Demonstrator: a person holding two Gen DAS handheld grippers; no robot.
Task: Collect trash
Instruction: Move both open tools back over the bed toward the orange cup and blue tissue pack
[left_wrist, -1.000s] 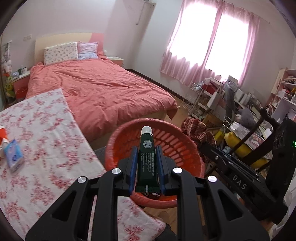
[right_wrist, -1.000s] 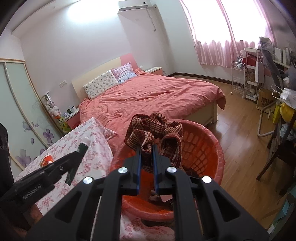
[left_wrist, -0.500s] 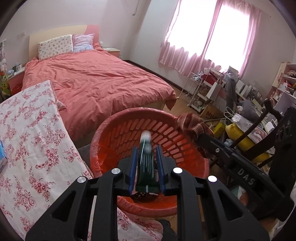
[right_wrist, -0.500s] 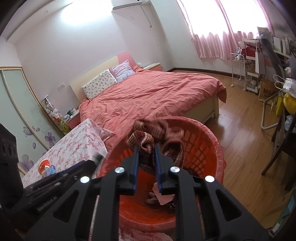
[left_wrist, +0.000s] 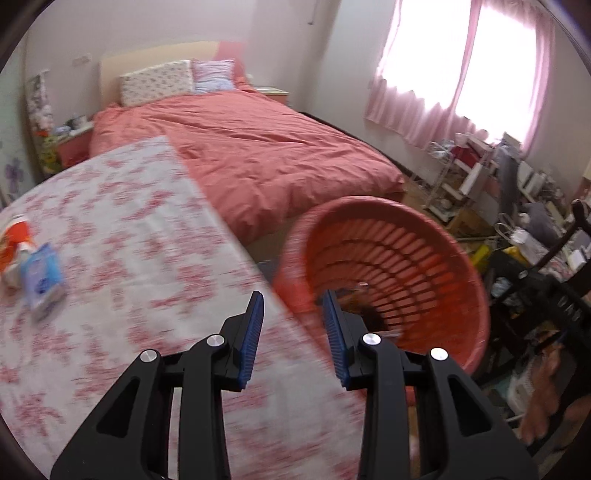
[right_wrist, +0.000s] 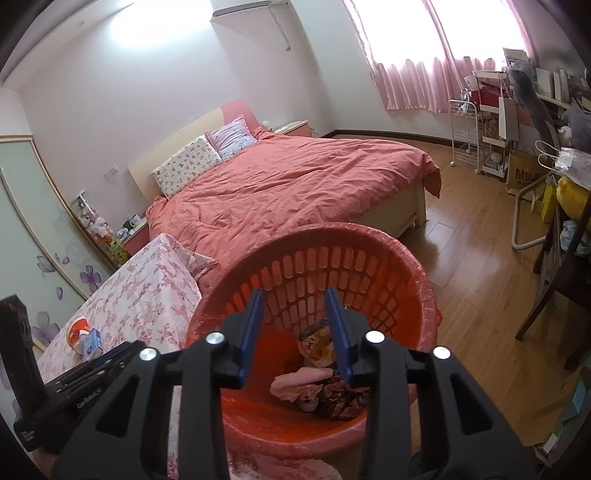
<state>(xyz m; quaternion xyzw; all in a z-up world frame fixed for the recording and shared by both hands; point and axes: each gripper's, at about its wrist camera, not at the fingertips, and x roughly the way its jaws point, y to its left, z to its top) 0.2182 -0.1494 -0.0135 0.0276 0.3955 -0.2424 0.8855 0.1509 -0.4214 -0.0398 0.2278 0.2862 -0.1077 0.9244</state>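
Both grippers empty, fingers spreading: left gripper (left_wrist: 291, 325) over tabletop (left_wrist: 129, 258) edge, right gripper (right_wrist: 293, 317) above red basket (right_wrist: 369, 243) (checked cloth (right_wrist: 341, 400) inside).

The flowered tablecloth (left_wrist: 122, 236) is smeared by motion blur in the left wrist view, and the small blue packet (left_wrist: 41, 274) on it cannot be read. The basket (right_wrist: 373, 258) floor is partly hidden behind the right gripper (right_wrist: 294, 325). The crumpled items (right_wrist: 314, 380) inside cannot be identified. The shelf clutter (left_wrist: 517, 192) is too small to tell.
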